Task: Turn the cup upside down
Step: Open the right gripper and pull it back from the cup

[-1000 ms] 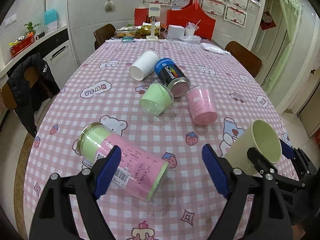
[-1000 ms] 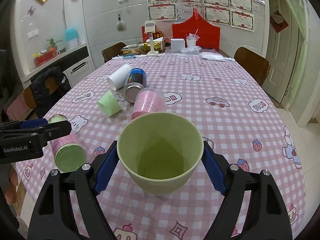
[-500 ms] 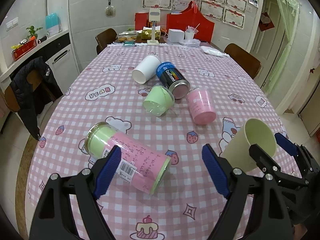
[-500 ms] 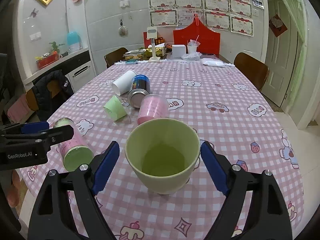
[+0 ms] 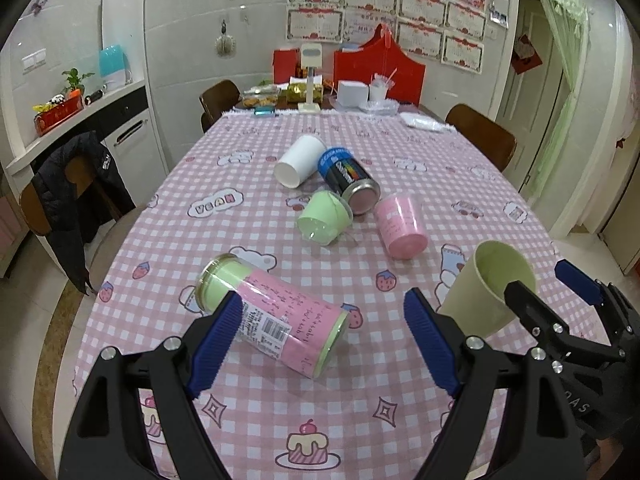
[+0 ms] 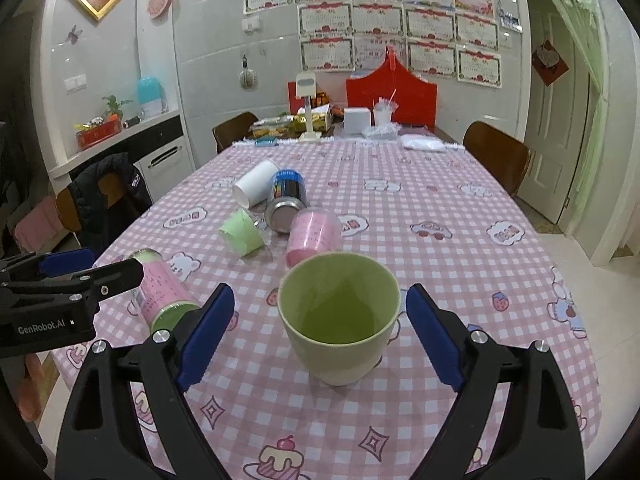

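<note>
- The left hand-held gripper point(image 5: 324, 340) hangs over the near counter with its blue pads spread wide and nothing between them; its left pad covers part of the barcode label on the pink-and-green canister point(image 5: 276, 316) lying on its side below.
- That canister carries dark handwriting-like print that is too small to read; in the right wrist view point(image 6: 164, 296) only its green end and part of the pink wrap show, behind the left gripper's black arm, which bears the words "GenRobot.AI".
- Farther back lies a cluster of toppled things: a white paper cup point(image 5: 300, 160), a blue can point(image 5: 348, 178), a small green cup point(image 5: 324, 222) and a pink cup point(image 5: 400, 226). The can's label probably reads "CoolTorrent", though the fisheye blurs it.
- The pink-checked tablecloth on the counter point(image 5: 248, 248) shows the letters "VEAN" in a cloud shape, seen clearly only in the left wrist view.
- The pale green cup point(image 6: 340, 316) stands upright on the near right part of the counter, mouth up, between the pads of the right hand-held gripper point(image 6: 320, 338).
- Those pads are spread, with a gap on each side of the cup; the left wrist view point(image 5: 492, 288) shows the cup's outer wall, partly hidden by both grippers' arms.
- The wall certificates at the back are illegible.
</note>
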A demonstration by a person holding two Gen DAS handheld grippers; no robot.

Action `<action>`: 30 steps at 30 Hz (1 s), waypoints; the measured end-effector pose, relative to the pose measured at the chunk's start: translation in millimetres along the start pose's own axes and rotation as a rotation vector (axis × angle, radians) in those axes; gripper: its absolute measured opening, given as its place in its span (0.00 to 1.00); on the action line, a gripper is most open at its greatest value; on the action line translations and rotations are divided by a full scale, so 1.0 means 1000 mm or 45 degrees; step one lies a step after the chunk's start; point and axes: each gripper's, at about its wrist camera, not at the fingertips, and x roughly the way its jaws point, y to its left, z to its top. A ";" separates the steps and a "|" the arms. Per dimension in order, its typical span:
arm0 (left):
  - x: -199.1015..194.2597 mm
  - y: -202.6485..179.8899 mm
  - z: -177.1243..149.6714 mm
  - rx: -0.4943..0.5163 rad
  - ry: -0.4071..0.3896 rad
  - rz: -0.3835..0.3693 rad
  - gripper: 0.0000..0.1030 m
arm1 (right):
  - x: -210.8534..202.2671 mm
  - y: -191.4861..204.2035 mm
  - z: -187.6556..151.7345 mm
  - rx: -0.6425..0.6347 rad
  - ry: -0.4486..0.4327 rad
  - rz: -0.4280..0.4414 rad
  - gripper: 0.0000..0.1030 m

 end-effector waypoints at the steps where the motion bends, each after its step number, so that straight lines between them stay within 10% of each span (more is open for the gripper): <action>1: -0.003 0.001 0.000 -0.001 -0.010 -0.001 0.79 | -0.003 0.001 0.001 -0.003 -0.011 -0.006 0.82; 30: -0.109 0.006 -0.025 0.054 -0.610 -0.027 0.84 | -0.095 0.042 0.002 -0.083 -0.456 -0.079 0.92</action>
